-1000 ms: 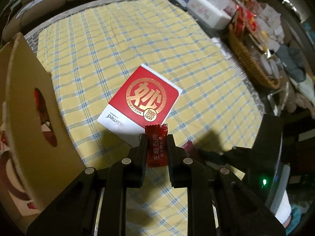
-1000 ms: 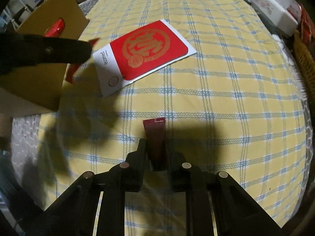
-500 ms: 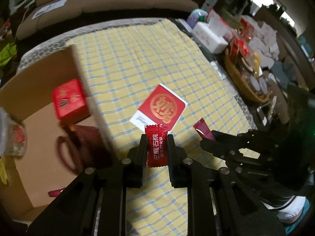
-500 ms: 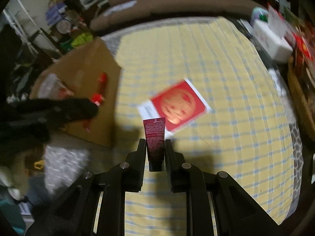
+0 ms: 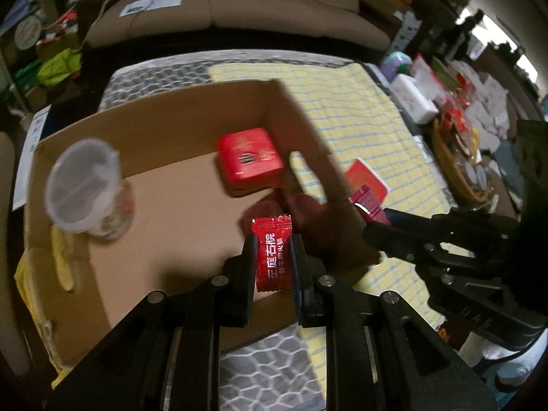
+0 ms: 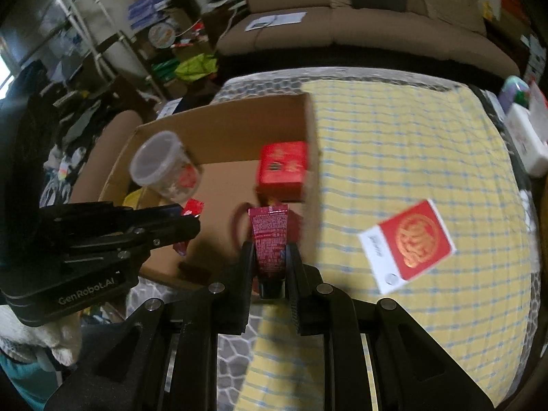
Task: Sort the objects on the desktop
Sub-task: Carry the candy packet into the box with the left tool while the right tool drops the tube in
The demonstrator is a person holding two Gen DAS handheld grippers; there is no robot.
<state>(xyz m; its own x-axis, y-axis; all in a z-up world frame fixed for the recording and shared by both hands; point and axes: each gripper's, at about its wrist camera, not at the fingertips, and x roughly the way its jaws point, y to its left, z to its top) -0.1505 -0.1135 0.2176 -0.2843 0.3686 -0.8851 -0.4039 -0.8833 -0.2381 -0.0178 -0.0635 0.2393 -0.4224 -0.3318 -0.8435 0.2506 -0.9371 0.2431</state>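
Left gripper point(image 5: 273, 260) pinches candy point(image 5: 272, 252), right gripper point(image 6: 269, 260) pinches tube point(image 6: 269, 239); over box point(image 5: 191, 130), grippers near, may collide.

You're in lived-in home living room: brown sofa point(image 6: 359, 24) behind table, yellow checked tablecloth point(image 6: 411, 157), cluttered metal shelving point(image 6: 85, 34), wicker basket point(image 5: 452, 167) of household odds

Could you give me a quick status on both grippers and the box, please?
Left gripper shut on red candy packet. Right gripper shut on dark red tube. Both over cardboard box; nothing blocking.
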